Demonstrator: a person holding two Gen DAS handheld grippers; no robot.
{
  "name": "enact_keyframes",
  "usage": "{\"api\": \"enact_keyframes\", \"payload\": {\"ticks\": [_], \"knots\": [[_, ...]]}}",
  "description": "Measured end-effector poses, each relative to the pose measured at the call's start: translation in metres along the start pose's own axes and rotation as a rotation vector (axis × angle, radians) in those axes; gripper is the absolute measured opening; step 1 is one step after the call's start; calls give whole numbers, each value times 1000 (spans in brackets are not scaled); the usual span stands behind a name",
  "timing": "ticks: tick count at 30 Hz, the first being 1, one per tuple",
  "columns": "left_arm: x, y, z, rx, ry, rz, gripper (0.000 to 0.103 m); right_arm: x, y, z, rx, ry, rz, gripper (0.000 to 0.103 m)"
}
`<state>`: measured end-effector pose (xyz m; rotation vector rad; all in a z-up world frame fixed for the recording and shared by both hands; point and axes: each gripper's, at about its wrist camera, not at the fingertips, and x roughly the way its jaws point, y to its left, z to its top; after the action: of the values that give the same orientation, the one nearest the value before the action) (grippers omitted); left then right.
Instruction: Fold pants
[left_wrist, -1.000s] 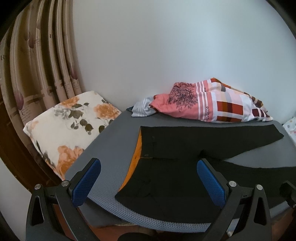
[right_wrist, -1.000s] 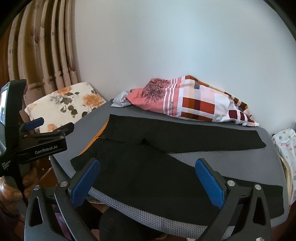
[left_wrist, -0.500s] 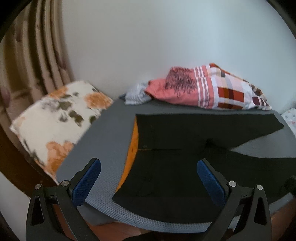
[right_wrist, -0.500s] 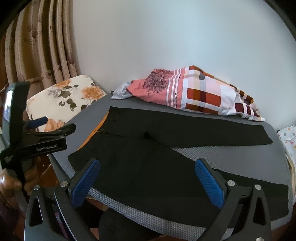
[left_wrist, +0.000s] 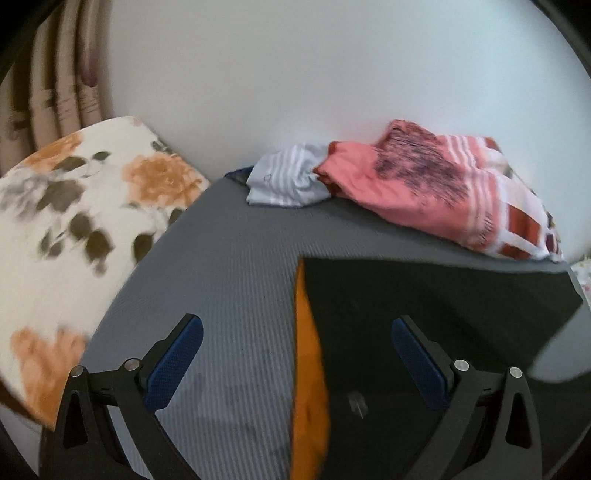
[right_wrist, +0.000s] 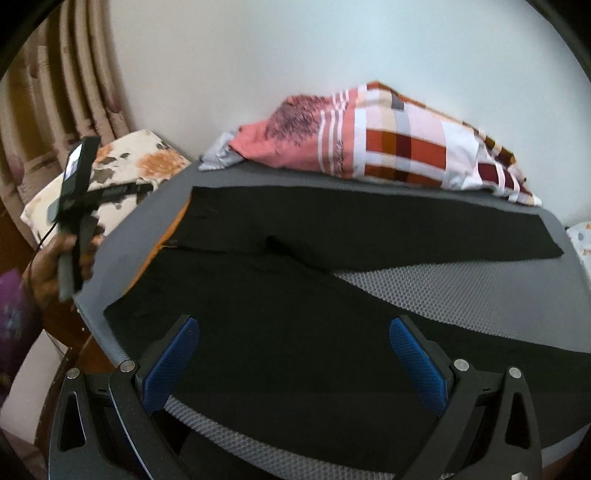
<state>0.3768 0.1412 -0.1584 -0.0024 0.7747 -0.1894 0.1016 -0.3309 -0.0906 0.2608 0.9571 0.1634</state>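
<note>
Black pants (right_wrist: 295, 295) lie flat on a grey mesh mat (right_wrist: 443, 288), waistband to the left with an orange lining edge (left_wrist: 308, 369), the two legs spread apart to the right. My left gripper (left_wrist: 295, 350) is open, low over the waistband (left_wrist: 406, 314), which lies between its blue pads. It also shows in the right wrist view (right_wrist: 110, 192), held in a hand at the mat's left edge. My right gripper (right_wrist: 293, 354) is open above the near leg.
A pink and plaid cloth bundle (right_wrist: 369, 144) and a striped cloth (left_wrist: 288, 181) lie at the mat's far edge by the white wall. A floral cushion (left_wrist: 74, 221) stands left of the mat, with curtains (right_wrist: 55, 92) behind.
My left gripper has moved forward and down, close over the waistband. My right gripper has moved closer over the near leg. Both stay open.
</note>
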Motion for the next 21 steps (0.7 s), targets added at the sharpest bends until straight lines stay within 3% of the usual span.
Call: {"api": "enact_keyframes", "payload": {"ticks": [1,4,5,8,13,16,18,19,20,21], "knots": [[14,5,6,-1,5,-25,98,7,-2,-1,4,14,-6,103],[77,12,26,64,99,-77,60,21,-9,-3,13,44,-19,103],[89,11,28,80,125,-76,52,26,-12,-3,22,57,-22,103],[130,14,35,129,178,-47,52,37,-20,-1,38,75,-33,103],[157,15,44,106,199,-178,52,51,-30,3,68,103,-45,103],[170,2,39,91,265,-268,52,55,-33,4,77,117,-47,103],[166,-8,36,151,269,-275,52,56,-33,4,77,113,-47,103],[165,-10,34,161,272,-271,48,56,-33,4,76,112,-49,103],[163,-10,34,152,266,-276,33,56,-33,4,77,111,-49,103],[159,-8,33,112,270,-303,25,56,-33,5,82,110,-47,103]]}}
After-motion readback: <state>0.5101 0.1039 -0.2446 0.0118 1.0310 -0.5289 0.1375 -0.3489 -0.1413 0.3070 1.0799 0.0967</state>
